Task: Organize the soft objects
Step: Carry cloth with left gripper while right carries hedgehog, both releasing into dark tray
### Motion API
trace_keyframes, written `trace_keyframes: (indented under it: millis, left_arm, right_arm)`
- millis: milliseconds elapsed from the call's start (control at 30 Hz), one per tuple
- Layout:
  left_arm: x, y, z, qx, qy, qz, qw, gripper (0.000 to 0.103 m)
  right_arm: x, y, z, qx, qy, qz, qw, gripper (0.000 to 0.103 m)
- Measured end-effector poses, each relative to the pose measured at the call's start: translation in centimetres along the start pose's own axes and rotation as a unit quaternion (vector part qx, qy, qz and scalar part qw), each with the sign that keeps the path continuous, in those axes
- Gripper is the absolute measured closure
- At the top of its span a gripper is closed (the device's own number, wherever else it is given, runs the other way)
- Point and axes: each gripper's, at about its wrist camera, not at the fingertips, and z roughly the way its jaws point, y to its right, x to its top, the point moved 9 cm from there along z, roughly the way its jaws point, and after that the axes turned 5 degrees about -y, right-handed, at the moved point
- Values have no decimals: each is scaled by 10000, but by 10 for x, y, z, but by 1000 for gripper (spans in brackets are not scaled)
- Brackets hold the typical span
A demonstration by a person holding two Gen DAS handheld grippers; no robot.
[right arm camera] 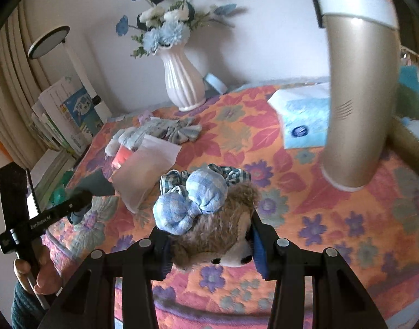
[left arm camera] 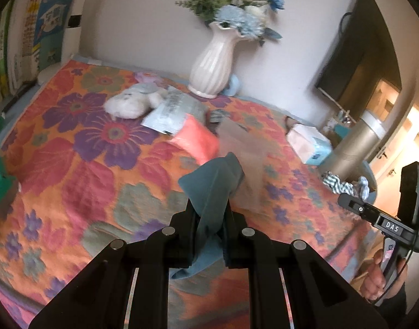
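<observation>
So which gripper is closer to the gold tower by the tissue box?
Right. The right gripper, shut on the plush bear, sits just in front of the gold tower. The left gripper, clamping teal cloth, is farther off, to its left.

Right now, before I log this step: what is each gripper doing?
Left gripper: shut on the teal cloth.
Right gripper: shut on the brown plush toy with the blue checked bow.

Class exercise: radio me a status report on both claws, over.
Left claw shut on teal cloth. Right claw shut on plush toy. Nothing in the way.
</observation>
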Motion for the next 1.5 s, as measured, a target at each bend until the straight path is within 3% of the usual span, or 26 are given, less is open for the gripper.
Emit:
trace_keyframes:
  millis: [167, 267, 533, 800, 1133, 1300, 1400, 1500]
  left_arm:
    - [2, 42, -4, -133, 5, 362, 9993, 91]
    - [4, 72, -4, -295, -14, 608, 9977, 91]
    - [11, 144, 1, -679, -28, 1210, 9903, 91]
    - [9, 210, 16, -1067, -204, 1706, 9793, 91]
    - [2, 311, 43, -1460, -386, 2484, 9568, 91]
    - [6, 366, 54, -1598, -295, 2817, 9456, 91]
    - [18, 396, 71, -1477, -221, 2839, 9471, 91]
    - [34, 419, 94, -1195, -139, 2677, 9560, 91]
  right_arm:
    - [1, 7, -26, 454, 213, 66, 9987, 58]
    - [5, 11, -42, 413, 354, 17, 9985, 58]
    - [14, 27, -87, -37, 718, -213, 9972, 58]
    - [10, 72, -128, -772, 946, -298, 9921, 58]
    - [7, 167, -194, -1446, 1308, 383, 9801, 58]
    - [20, 209, -212, -1647, 1366, 856, 9731, 58]
    - [37, 232, -216, -1477, 1394, 1236, 9713, 58]
    - [57, 262, -209, -1563, 1232, 1721, 9648, 58]
